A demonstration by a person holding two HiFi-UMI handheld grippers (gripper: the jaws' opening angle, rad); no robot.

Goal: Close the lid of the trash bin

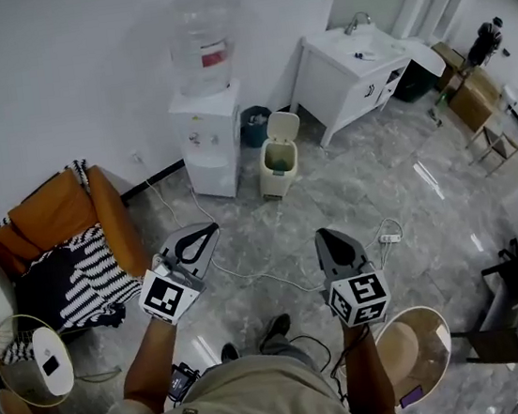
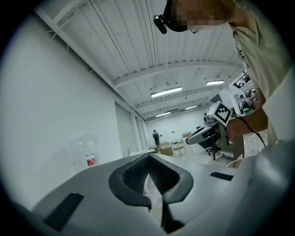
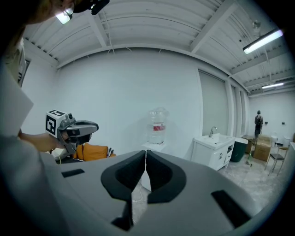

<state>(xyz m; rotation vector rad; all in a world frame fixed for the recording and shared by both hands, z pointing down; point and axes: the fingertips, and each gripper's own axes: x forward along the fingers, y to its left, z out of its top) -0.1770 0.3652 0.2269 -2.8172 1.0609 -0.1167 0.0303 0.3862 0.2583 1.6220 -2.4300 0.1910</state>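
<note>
Marble floor (image 1: 379, 185); one trash bin (image 1: 279, 165), lid up, near one water dispenser (image 1: 209, 137); left tool (image 1: 204, 231) and right tool (image 1: 331, 235) both pressed together, empty.

Office break area: water dispenser (image 1: 208, 137), sink cabinet (image 1: 352, 73), sofa (image 1: 60, 216).

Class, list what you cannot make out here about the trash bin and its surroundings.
Trash bin: head view, its lid is up, but the inside is too small and dark to read.
Same bin: in neither gripper view; the left gripper and right gripper fill the lower frames.
Dark bin: head view, too small to tell whether it has a lid.
Bottle label: right gripper view, print too small.
</note>
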